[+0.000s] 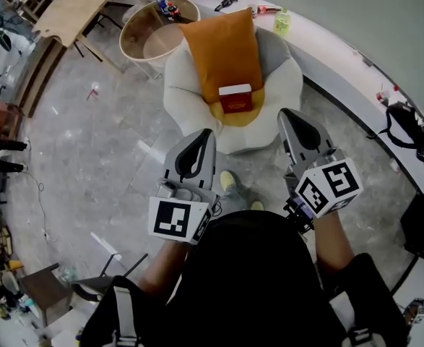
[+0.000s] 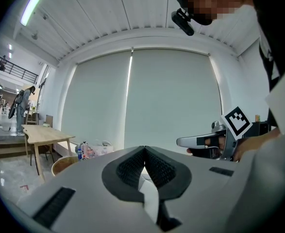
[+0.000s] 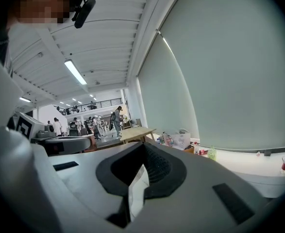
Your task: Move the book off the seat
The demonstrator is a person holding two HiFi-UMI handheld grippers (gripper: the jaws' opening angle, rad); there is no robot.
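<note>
**Book sits on the seat, both my grippers closed and empty**

I stand over a white, puffy seat (image 1: 186, 96) on the grey marbled floor (image 1: 89, 143), a gripper in each hand. The red book (image 1: 235, 98) rests on the near part of the seat. It stands at the near end of an orange cushion (image 1: 222, 45) that leans up the backrest.

My left gripper (image 1: 206, 134) is near the seat's near-left edge and points toward it. Its dark pads are pressed together with nothing between them. My right gripper (image 1: 287, 114) is just beside the seat's near-right edge, a little farther forward than the left. Its jaws are shut as well and hold nothing. Neither gripper touches the book, which lies between the lines of the two, farther away than both tips.

On the far left of the seat stands a round wooden table (image 1: 133, 42) with small bottles (image 1: 162, 4) at its far rim. A long wooden table (image 1: 81, 6) stands farther left. A white curved worktop (image 1: 327, 42) runs along the far right, with a green bottle (image 1: 282, 22) on it.
</note>
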